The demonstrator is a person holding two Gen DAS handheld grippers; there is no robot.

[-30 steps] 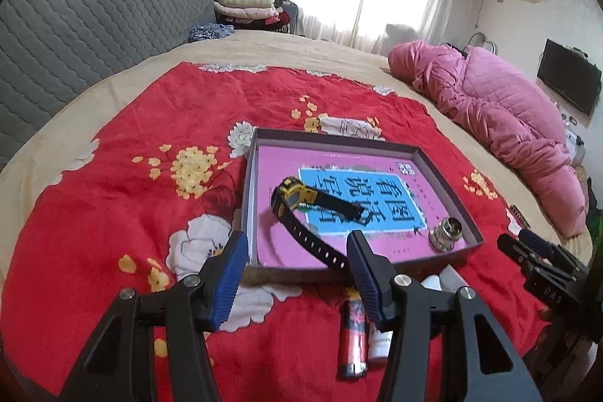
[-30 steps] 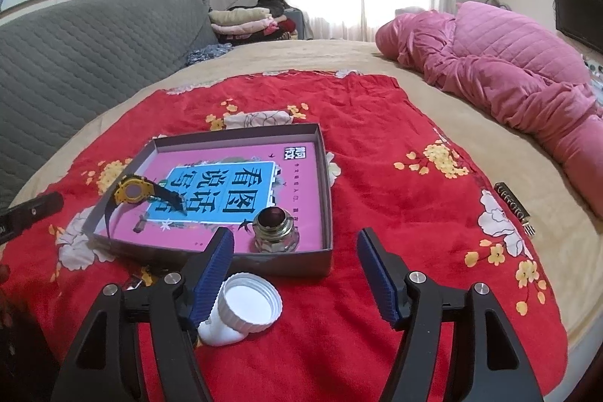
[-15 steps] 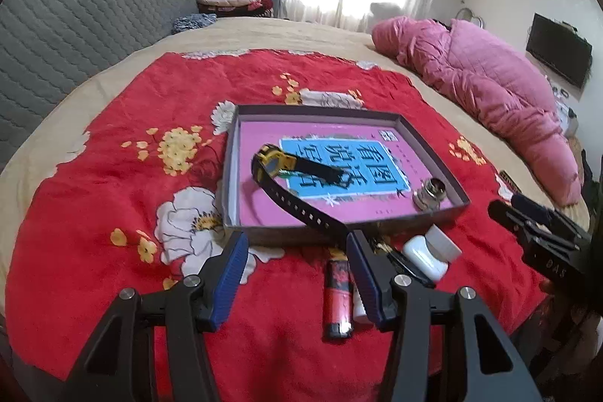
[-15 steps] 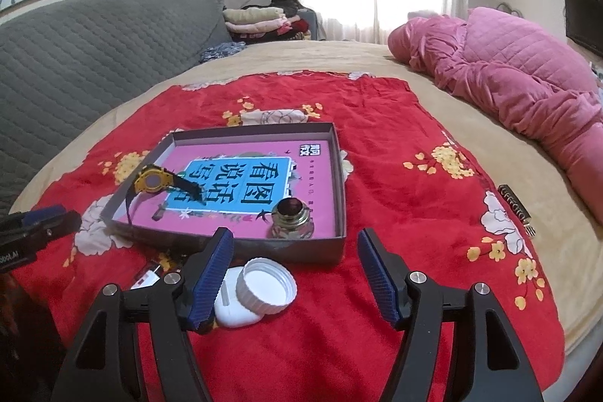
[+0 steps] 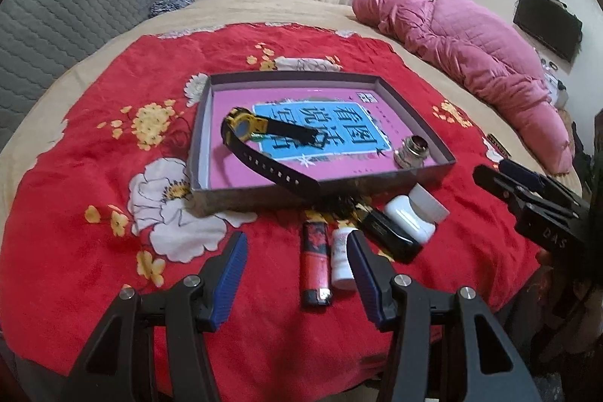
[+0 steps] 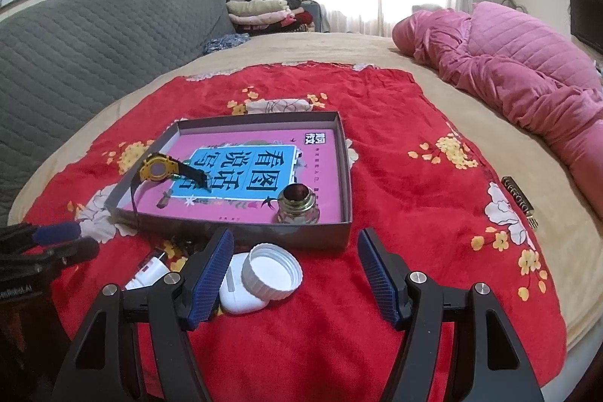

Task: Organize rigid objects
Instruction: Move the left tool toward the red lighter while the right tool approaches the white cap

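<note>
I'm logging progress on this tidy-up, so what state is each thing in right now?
Box: open, no lid on it.
Watch: in the box, strap hanging over the front wall.
Small glass jar: upright in the box, uncapped.
White bottle: on its side on the blanket.
Lighter: lying flat.
Left hand-held gripper: open, empty.
Right hand-held gripper: open, empty.

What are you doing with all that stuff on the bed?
A person is tidying small things into the box with two grabbers. The watch and a little glass jar are already inside. The left gripper hangs open over the red lighter, and the right gripper is open near the white cap.
</note>
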